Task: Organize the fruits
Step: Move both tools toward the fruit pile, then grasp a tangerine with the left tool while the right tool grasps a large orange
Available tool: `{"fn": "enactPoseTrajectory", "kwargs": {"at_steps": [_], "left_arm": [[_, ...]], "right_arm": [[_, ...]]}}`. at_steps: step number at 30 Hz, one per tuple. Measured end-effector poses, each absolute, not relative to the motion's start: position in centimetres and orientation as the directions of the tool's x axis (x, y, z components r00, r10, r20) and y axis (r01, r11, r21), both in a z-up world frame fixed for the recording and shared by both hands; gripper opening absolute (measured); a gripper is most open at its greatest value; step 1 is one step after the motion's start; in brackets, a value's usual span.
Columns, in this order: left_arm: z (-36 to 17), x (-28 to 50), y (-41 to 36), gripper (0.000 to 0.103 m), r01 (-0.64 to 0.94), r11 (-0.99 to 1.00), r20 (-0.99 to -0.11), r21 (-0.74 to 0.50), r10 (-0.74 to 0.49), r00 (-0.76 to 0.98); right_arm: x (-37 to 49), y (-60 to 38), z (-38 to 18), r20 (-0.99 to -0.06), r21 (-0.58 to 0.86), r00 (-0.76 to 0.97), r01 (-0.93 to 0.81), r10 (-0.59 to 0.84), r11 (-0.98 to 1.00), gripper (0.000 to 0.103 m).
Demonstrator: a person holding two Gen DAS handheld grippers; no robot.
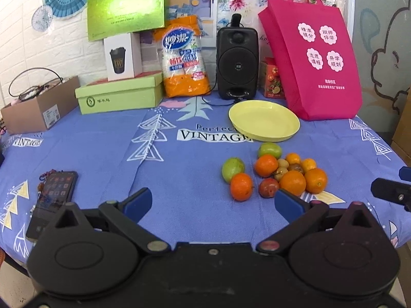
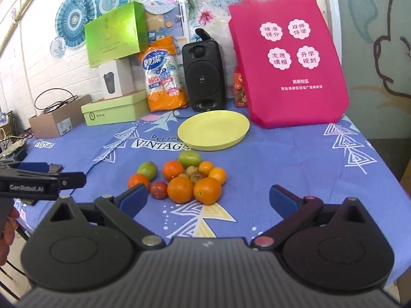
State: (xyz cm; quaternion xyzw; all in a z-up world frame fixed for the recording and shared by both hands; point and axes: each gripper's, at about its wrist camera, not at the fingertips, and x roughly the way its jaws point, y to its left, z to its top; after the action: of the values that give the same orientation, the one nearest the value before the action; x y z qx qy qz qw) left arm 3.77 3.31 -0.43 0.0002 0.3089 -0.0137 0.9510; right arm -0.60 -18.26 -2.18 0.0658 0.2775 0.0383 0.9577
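On blue tablecloth (image 1: 200, 205), centre-right of left wrist view: fruit pile (image 1: 277, 172), loose, touching one another. Five oranges noted, two green fruits at upper and left edges of pile, one dark red fruit (image 1: 268, 187) at near edge, a few small brownish ones in the middle; kind of small ones not clear.

Just above pile, toward upper centre: yellow plate (image 1: 264, 122), nothing on it, close to the fruit but not touching.

Behind plate, upper right: pink bag (image 1: 313, 59), upright. Left of bag: black speaker (image 1: 236, 61), then orange-and-white packet (image 1: 183, 59), then stacked green boxes (image 1: 120, 97). Lower left: phone (image 1: 54, 200), flat on cloth.

Left gripper (image 1: 213, 205): blue fingers spread wide apart, nothing between them, low in frame, short of the fruit. Seen also at left edge of right wrist view.

Right gripper (image 2: 208, 201): blue fingers likewise wide apart, holding nothing, near side of pile; left finger just beside the leftmost orange (image 2: 138, 181) in that view, contact not determinable.
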Motion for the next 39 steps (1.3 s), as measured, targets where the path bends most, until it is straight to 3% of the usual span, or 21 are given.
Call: {"fn": "enactPoseTrajectory", "kwargs": {"at_steps": [5,9,14,23,27,39], "left_arm": [[-0.4,3.9,3.4,0.103,-0.001,1.0,-0.57,0.02,0.012,0.821],[-0.3,3.9,3.5,0.103,-0.019,0.999,-0.566,0.05,0.044,0.823],[-0.2,3.1,3.1,0.103,-0.053,0.994,-0.484,0.1,0.095,0.87],[-1.4,4.8,2.4,0.103,0.011,0.994,-0.55,0.11,0.051,0.834],[-2.2,5.8,2.7,0.103,0.044,0.997,-0.576,0.056,-0.004,0.817],[-6.1,8.3,1.3,0.103,0.175,0.98,-0.579,0.092,-0.09,0.811]], "right_arm": [[-0.6,-19.8,-2.3,-0.482,0.272,0.847,-0.1,0.225,0.957,0.103],[-0.7,-19.2,-2.3,-0.478,0.242,0.85,-0.114,0.221,0.964,0.103],[-1.3,-18.3,-2.5,-0.414,0.155,0.888,-0.149,0.201,0.977,0.103],[-0.1,-17.4,-3.2,-0.492,0.04,0.862,-0.12,0.124,0.992,0.103],[0.6,-17.7,-3.9,-0.51,0.065,0.85,-0.117,0.134,0.991,0.103],[4.0,-17.3,-7.5,-0.571,0.009,0.811,-0.15,0.128,0.989,0.103]]}}
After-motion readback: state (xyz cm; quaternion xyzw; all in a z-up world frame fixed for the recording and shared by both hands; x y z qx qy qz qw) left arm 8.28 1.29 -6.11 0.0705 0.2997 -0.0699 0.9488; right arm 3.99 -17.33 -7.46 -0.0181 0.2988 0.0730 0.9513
